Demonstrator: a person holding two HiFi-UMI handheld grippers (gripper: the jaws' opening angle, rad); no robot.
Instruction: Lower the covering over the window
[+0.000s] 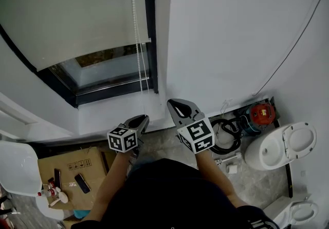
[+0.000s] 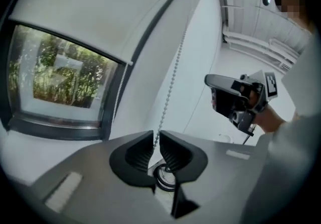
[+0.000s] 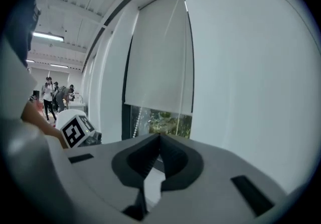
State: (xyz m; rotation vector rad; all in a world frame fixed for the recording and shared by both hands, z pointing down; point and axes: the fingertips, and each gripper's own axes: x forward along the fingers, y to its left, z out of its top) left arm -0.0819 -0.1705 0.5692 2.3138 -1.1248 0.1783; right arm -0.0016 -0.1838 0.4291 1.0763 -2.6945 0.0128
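At upper left we have the blind (image 1: pixel 77 12) most of the way down the window (image 1: pixel 108 66), with a bottom strip bare. Our left gripper (image 2: pixel 156 135) jaws grasp the bead chain (image 2: pixel 173 80); our right gripper (image 3: pixel 159 136) jaws are clenched, empty.

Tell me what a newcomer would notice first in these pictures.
The pale roller blind hangs partly down the dark-framed window at upper left. Beside it hangs a bead chain, pinched in the left gripper; the right gripper is shut and empty. A white toilet stands at lower right.
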